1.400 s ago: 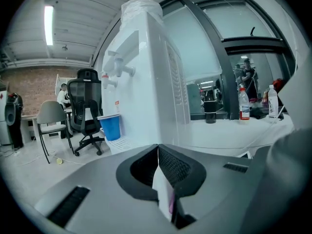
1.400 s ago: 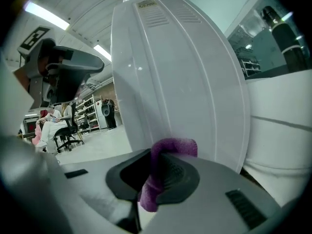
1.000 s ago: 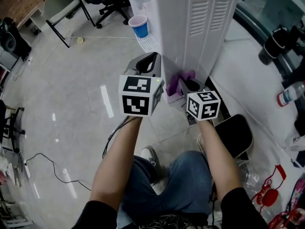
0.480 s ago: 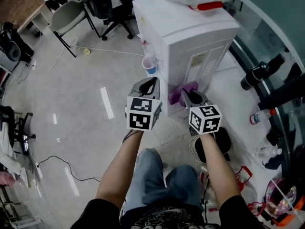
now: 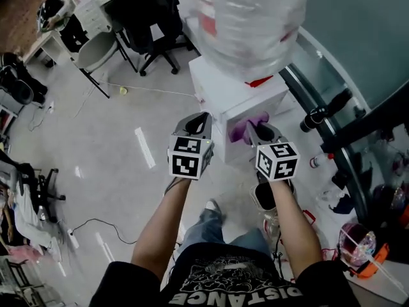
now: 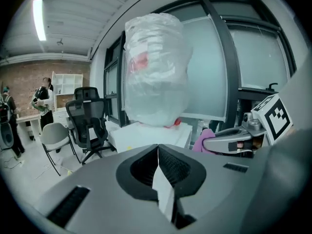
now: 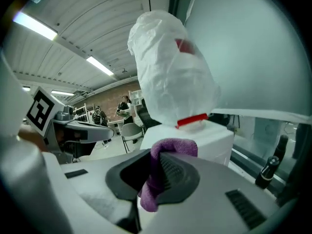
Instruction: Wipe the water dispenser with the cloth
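The white water dispenser [image 5: 239, 98] stands ahead of me, topped by a bottle wrapped in clear plastic [image 5: 249, 24]. Its top also shows in the left gripper view [image 6: 151, 135] and the right gripper view [image 7: 207, 140]. My right gripper [image 5: 255, 128] is shut on the purple cloth [image 5: 248, 125], held against the dispenser's near upper edge. In the right gripper view the purple cloth [image 7: 163, 172] bulges out between the jaws. My left gripper [image 5: 199, 121] is shut with nothing in it, just left of the dispenser, at about the same height.
Black office chairs [image 5: 144, 18] and a grey chair [image 5: 96, 53] stand behind the dispenser on the left. Dark window frames [image 5: 339, 133] and bottles [image 5: 319, 116] lie to the right. A cable [image 5: 96, 226] runs across the shiny floor. People [image 6: 41, 99] stand far off.
Both grippers have risen from low on the dispenser's side to its top edge, the right one carrying the cloth. The head view has lifted, and the wrapped bottle is now in sight.
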`<state>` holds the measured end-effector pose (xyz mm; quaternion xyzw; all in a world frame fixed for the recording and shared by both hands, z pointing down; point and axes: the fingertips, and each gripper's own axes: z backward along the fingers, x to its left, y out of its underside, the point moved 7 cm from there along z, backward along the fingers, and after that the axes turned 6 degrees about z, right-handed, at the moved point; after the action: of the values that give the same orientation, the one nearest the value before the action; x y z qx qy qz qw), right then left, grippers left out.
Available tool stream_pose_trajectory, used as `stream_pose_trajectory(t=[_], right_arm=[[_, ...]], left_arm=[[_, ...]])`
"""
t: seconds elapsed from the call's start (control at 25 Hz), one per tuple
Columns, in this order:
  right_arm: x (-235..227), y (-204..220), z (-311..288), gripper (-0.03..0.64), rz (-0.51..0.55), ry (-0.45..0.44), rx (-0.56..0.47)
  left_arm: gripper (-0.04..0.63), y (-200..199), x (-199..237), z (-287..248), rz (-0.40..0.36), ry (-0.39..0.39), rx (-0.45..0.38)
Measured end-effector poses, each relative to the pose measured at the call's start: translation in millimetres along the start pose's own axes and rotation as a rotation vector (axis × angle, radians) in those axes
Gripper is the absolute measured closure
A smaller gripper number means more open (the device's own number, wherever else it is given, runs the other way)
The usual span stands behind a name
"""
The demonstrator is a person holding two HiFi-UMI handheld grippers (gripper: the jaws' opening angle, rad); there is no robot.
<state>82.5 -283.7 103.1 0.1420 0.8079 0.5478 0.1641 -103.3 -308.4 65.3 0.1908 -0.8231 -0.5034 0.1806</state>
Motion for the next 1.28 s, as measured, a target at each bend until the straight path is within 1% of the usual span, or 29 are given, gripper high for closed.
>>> stream_pose_trajectory(t=[0.2, 0.28, 0.36, 0.44, 0.52, 0.68, 0.8, 1.04, 1.28], right_arm=[[10, -93, 23, 0.584, 0.072, 0.058, -0.095], [14, -120, 30, 0.584, 0.102, 0.087, -0.119], [15, -137, 37, 0.584, 0.134, 0.113, -0.137], [16, -146, 39, 0.584, 0.166, 0.138, -0.141], [19, -155, 39, 0.584, 0.177, 0.156, -0.15], [32, -157, 54, 0.584, 0.185, 0.189, -0.178], [43, -153, 73, 0.584, 0.208, 0.208, -0.204], [21, -172, 40, 0.584, 0.212, 0.206, -0.194], [20, -174, 38, 0.584, 0.205, 0.211, -0.201]], left_arm=[[0.569, -63, 6, 22, -0.052, 0.055, -0.037], [0.569, -80, 10, 29, -0.078, 0.077, -0.058], [0.569, -91, 12, 32, -0.092, 0.096, -0.078], [0.569, -99, 12, 31, -0.11, 0.111, -0.091], [0.569, -108, 15, 32, -0.135, 0.12, -0.097], [0.569, -107, 21, 51, -0.12, 0.131, -0.111], [0.571, -101, 18, 67, -0.127, 0.13, -0.136], [0.571, -124, 36, 30, -0.11, 0.127, -0.126], [0.571, -126, 38, 26, -0.107, 0.133, -0.126]])
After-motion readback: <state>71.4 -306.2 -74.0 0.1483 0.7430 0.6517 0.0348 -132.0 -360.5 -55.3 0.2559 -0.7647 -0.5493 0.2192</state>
